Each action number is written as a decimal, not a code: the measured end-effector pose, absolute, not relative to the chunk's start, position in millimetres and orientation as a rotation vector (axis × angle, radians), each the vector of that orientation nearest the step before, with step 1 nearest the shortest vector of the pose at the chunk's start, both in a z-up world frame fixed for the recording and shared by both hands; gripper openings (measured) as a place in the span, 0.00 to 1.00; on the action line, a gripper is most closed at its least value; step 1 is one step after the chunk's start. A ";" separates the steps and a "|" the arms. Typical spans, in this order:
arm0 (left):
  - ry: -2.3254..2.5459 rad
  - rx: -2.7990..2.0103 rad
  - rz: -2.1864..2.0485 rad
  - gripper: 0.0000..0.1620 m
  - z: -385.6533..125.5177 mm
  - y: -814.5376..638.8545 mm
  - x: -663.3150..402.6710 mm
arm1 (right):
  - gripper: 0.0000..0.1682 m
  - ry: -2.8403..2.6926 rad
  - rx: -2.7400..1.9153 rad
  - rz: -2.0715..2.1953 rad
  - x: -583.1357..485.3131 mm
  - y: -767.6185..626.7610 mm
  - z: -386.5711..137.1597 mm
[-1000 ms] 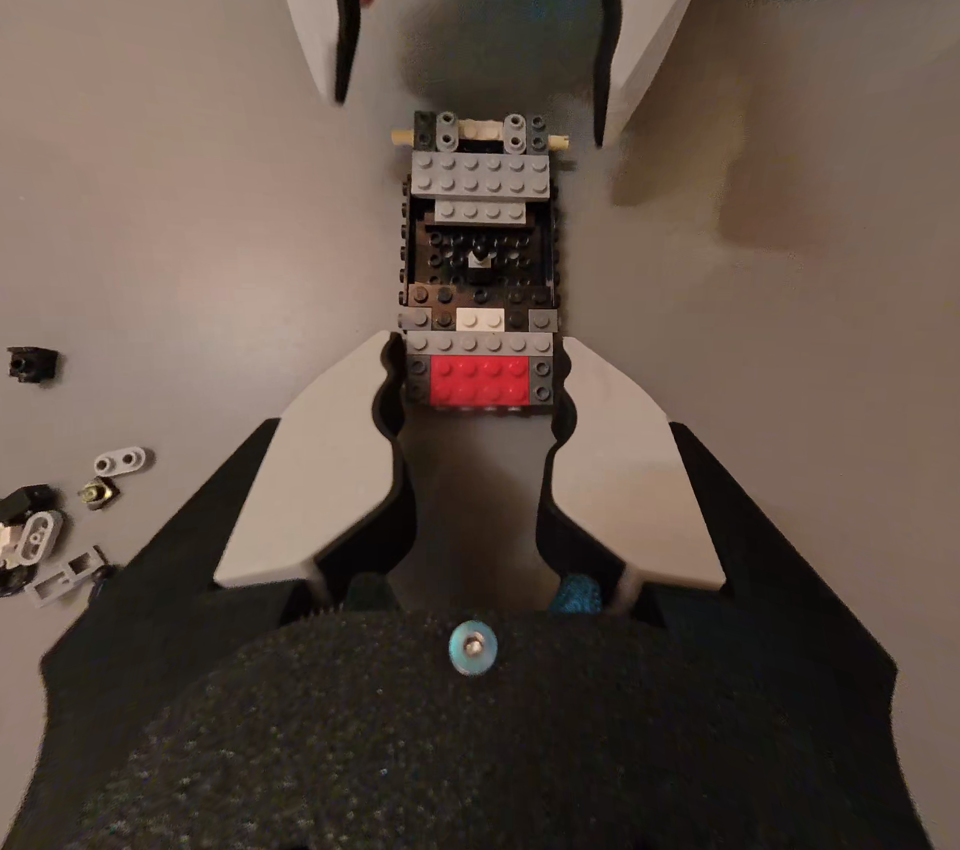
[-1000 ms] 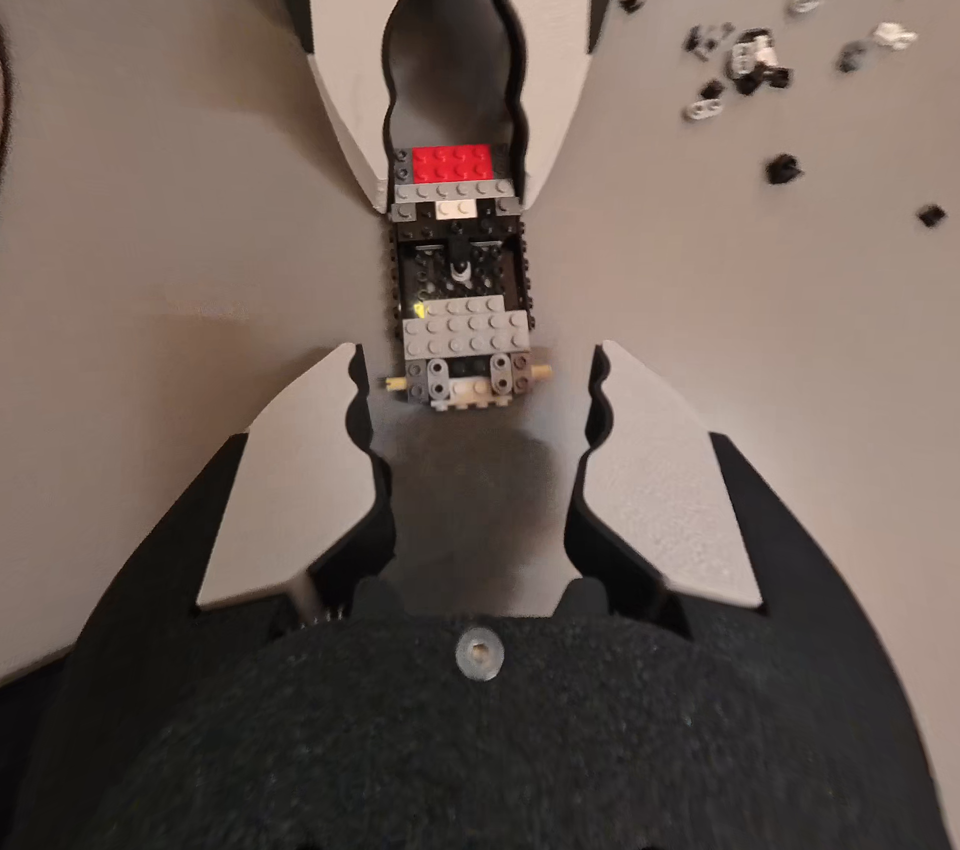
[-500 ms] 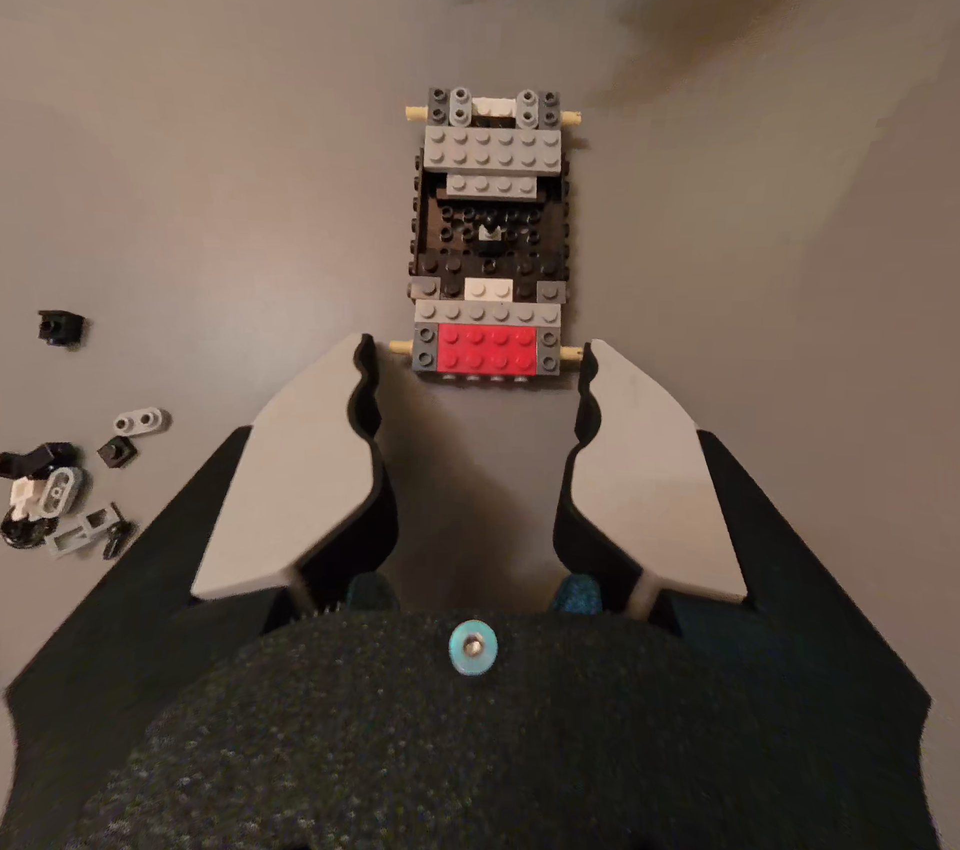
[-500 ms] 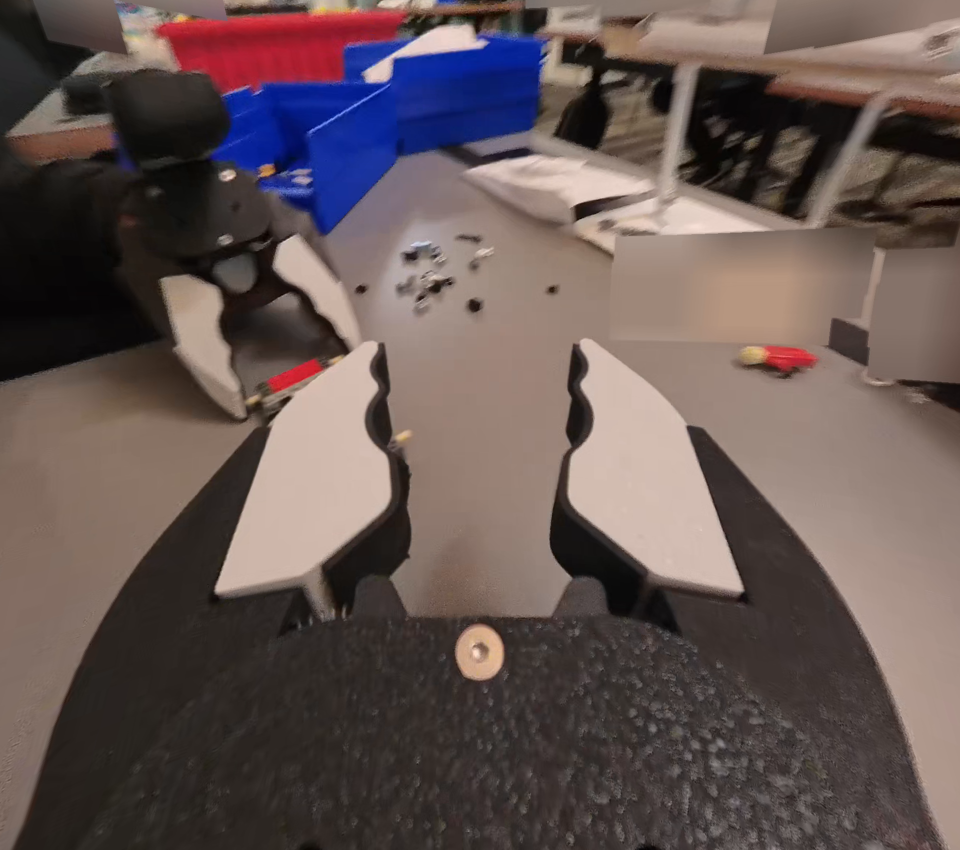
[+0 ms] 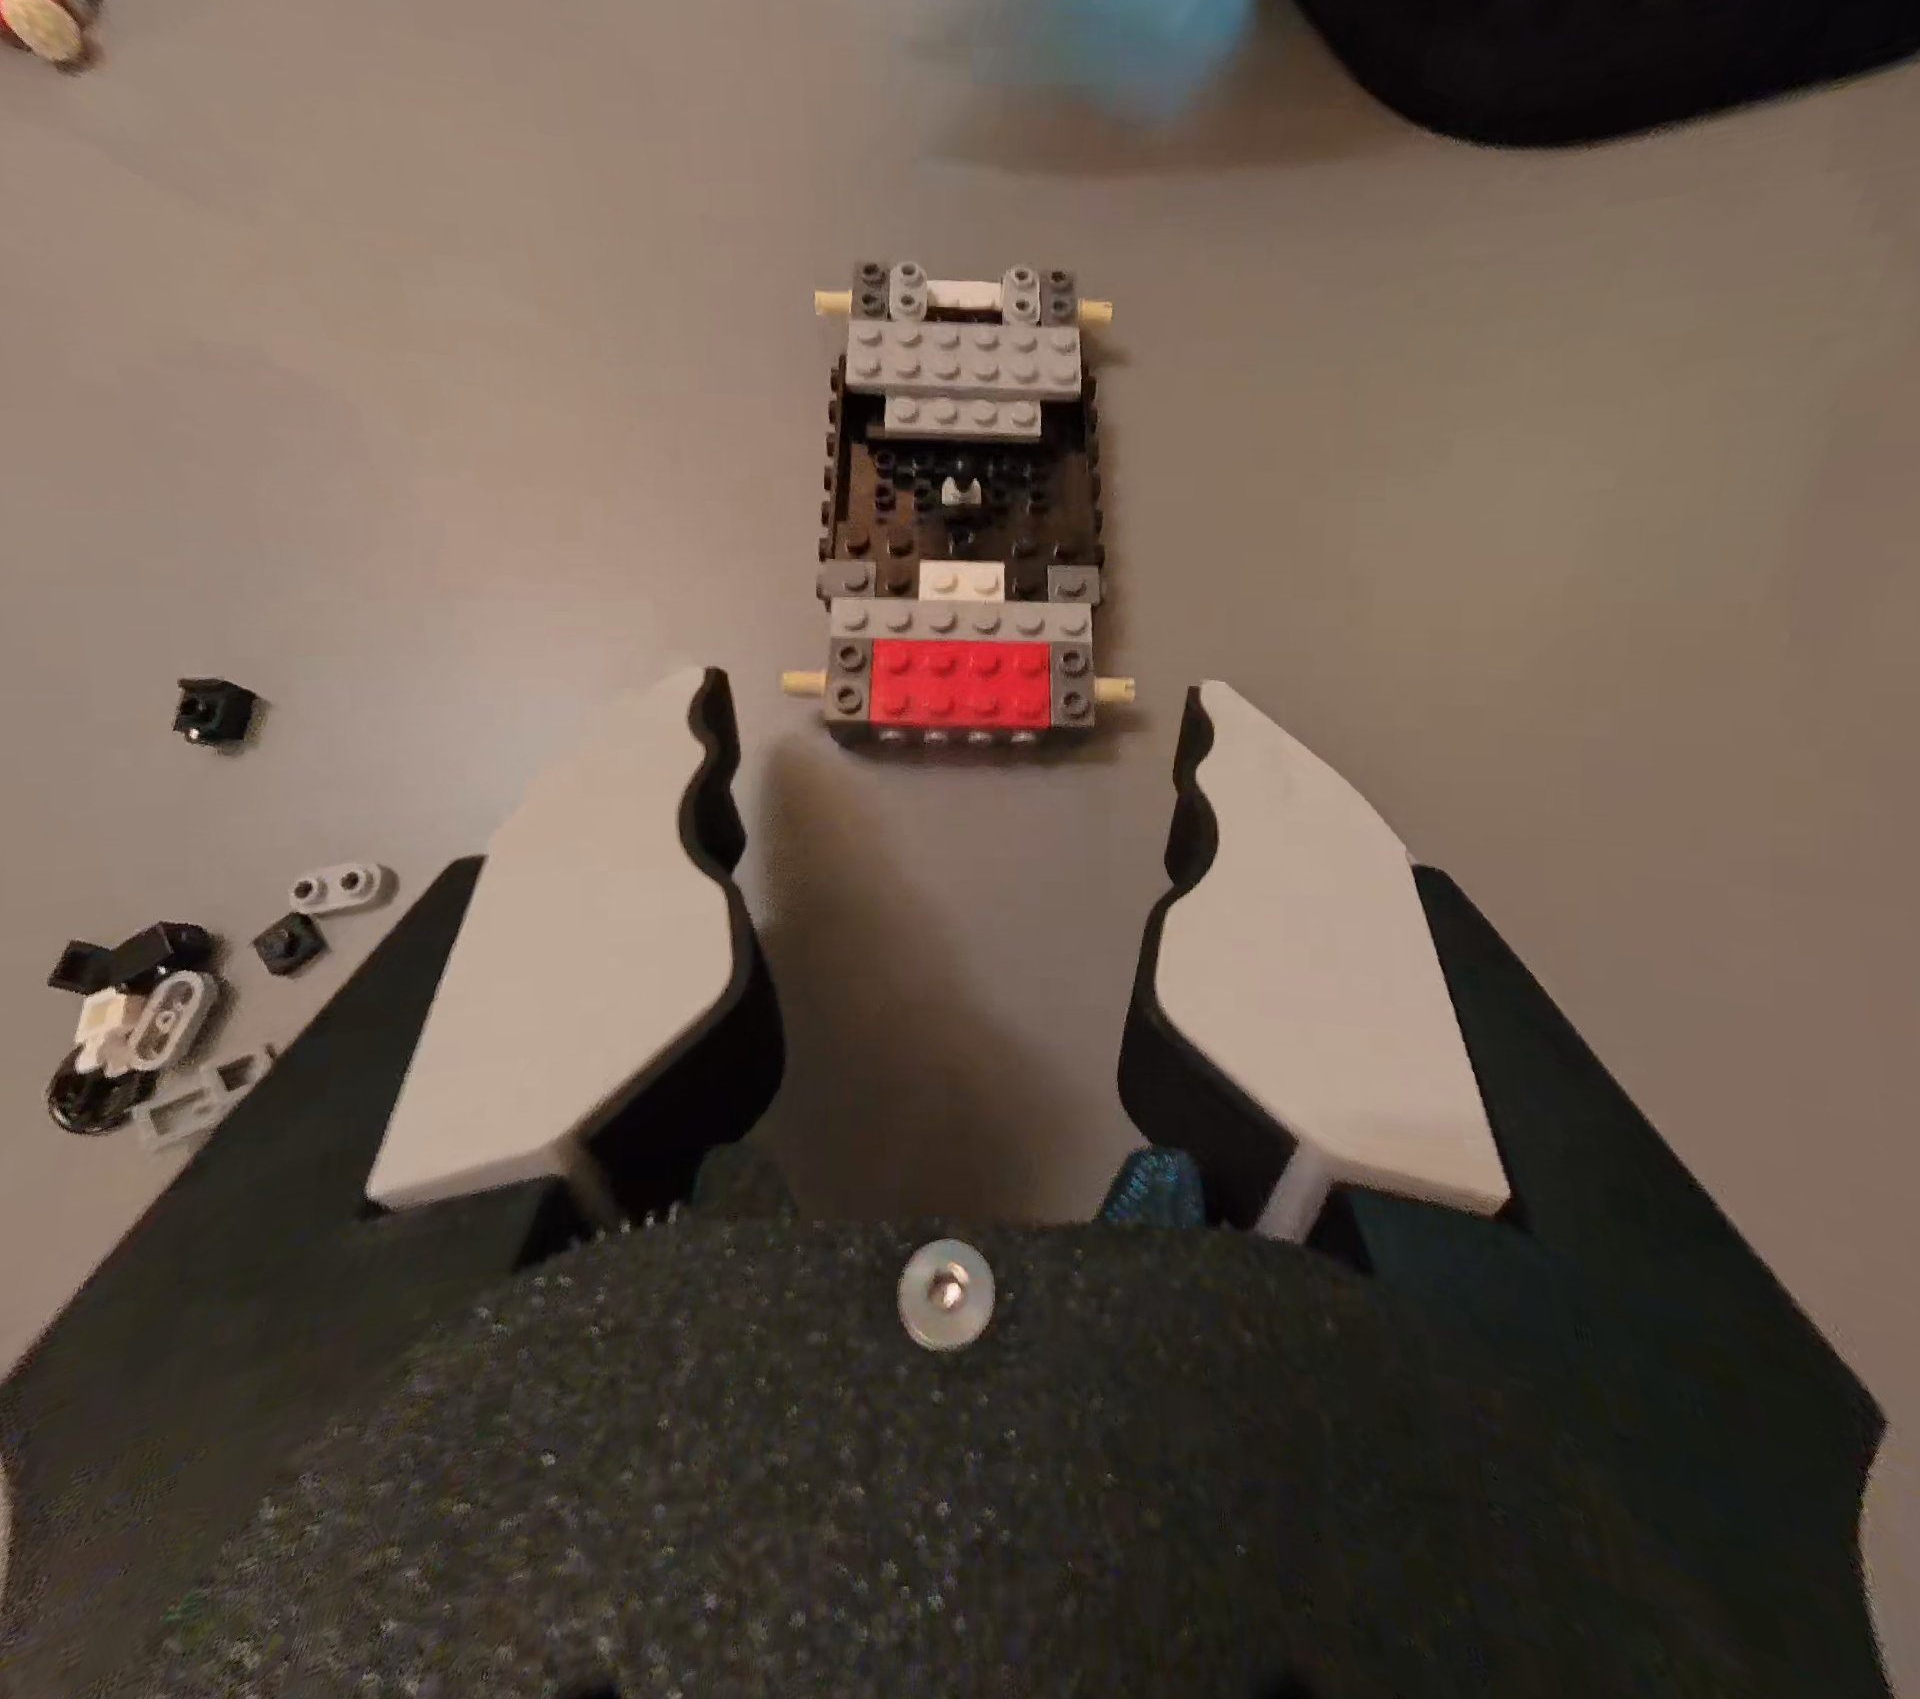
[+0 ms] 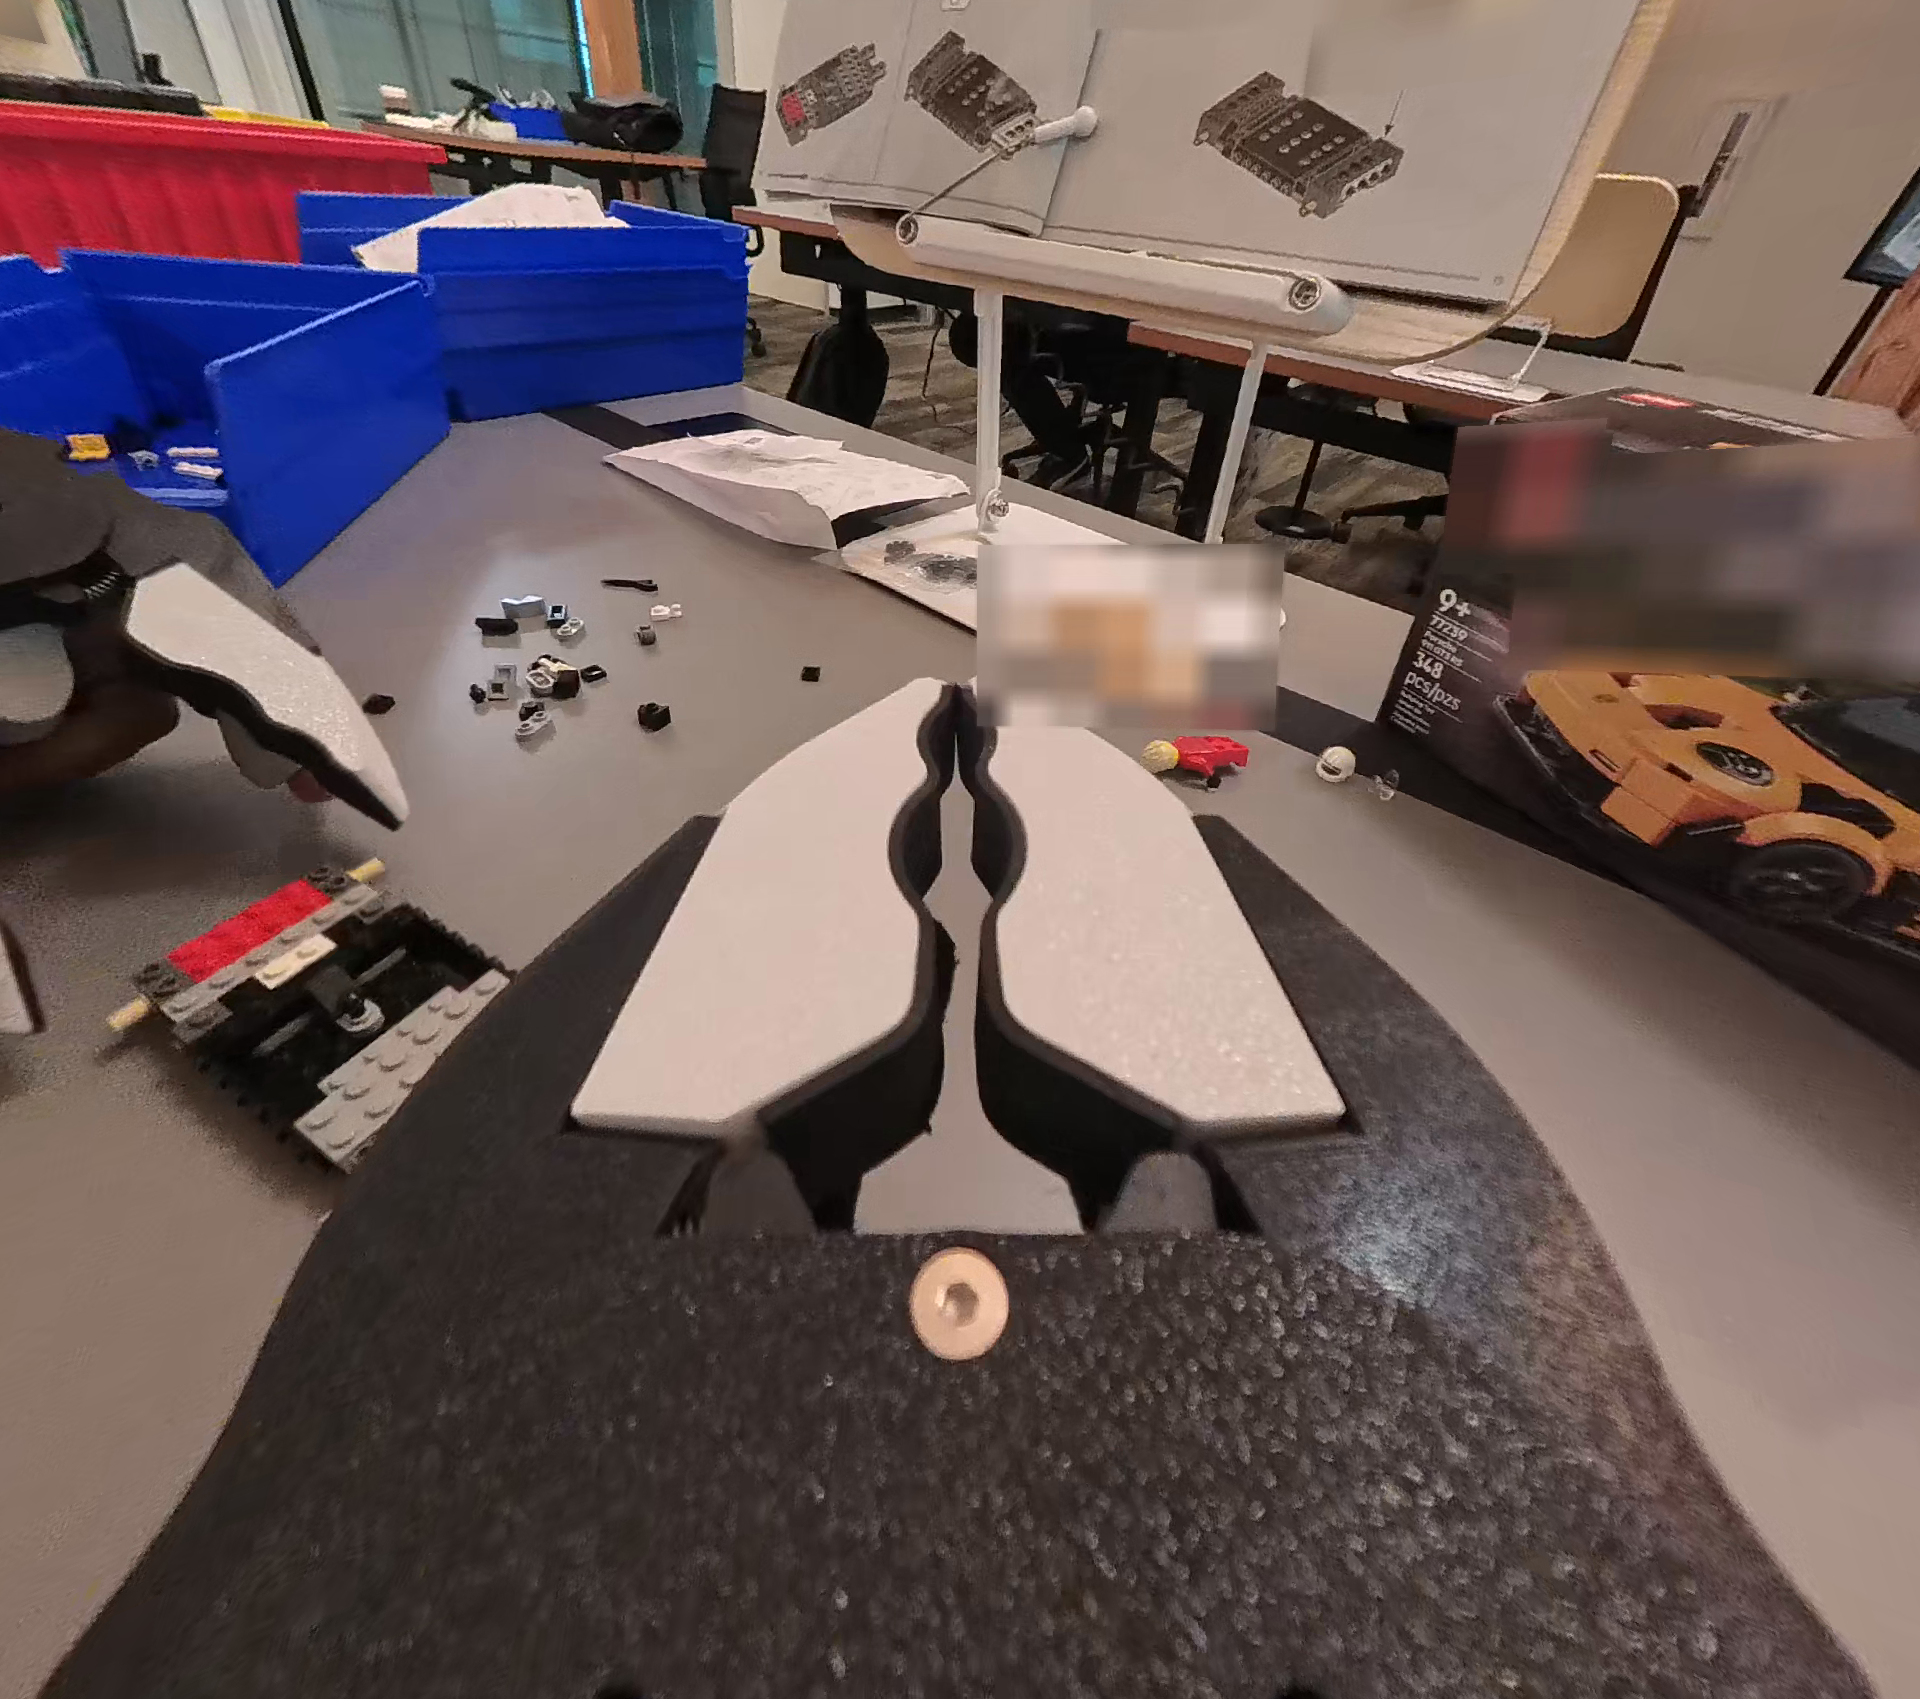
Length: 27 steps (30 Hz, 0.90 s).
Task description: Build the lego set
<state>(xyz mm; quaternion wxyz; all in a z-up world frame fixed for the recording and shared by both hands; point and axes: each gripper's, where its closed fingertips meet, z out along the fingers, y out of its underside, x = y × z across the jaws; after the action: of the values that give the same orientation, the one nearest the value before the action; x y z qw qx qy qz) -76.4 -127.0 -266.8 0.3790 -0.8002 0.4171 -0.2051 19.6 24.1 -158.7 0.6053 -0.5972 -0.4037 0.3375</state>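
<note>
Grey table (image 5: pixel 416 299): carries the chassis (image 5: pixel 964 506), well in from any edge I can see; loose parts (image 5: pixel 156 1005) lie toward its left edge in the left wrist view.
Chassis: flat on its underside, studs up, touched by neither gripper.
Long axis: runs straight away from my left gripper (image 5: pixel 956 714) in its view. Red plate (image 5: pixel 961 683) at the near end, grey plates (image 5: pixel 966 356) at the far end.
Pins: tan axle pins (image 5: pixel 800 681) stick out sideways at both ends, square to the long axis.
Left gripper: released, jaws spread wide, hovering just short of the red end, holding nothing.
Right gripper (image 6: pixel 956 704): clenched on nothing, tips meeting, raised off the table and aimed at the booklet (image 6: pixel 1143 91) on its stand beyond the table's far edge. Chassis (image 6: pixel 312 995) sits low to its left.
Step in hand (my judgement): reading the next step, then fetching a part from the pile (image 6: pixel 551 673) toward the far side.
Doing it well: I would pick one piece from the pile's fringe, grip it by its sides so the studs stay free, and clamp the chassis across its short width with the left before pressing down.
Risk: pins may snag a jaw if I close too near either end.
</note>
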 end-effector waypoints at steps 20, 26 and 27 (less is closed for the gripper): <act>0.358 -1.349 -0.238 0.00 -55.6 -52.4 -166.0 | 0.10 -0.979 -1.292 0.697 -22.2 36.9 -113.1; 0.232 -1.294 -0.074 0.00 -18.2 -3.8 -203.0 | 0.00 -0.883 -1.206 0.712 -61.3 55.9 -55.4; 0.210 -1.284 -0.083 0.00 -14.2 2.5 -209.6 | 0.00 -0.871 -1.189 0.710 -64.2 61.9 -49.2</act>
<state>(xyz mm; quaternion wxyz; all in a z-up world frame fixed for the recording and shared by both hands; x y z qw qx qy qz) -209.6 2.5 -14.2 0.7949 -0.5976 0.0977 -0.0388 -64.2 61.9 -49.2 0.6837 -0.5306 -0.3884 0.3166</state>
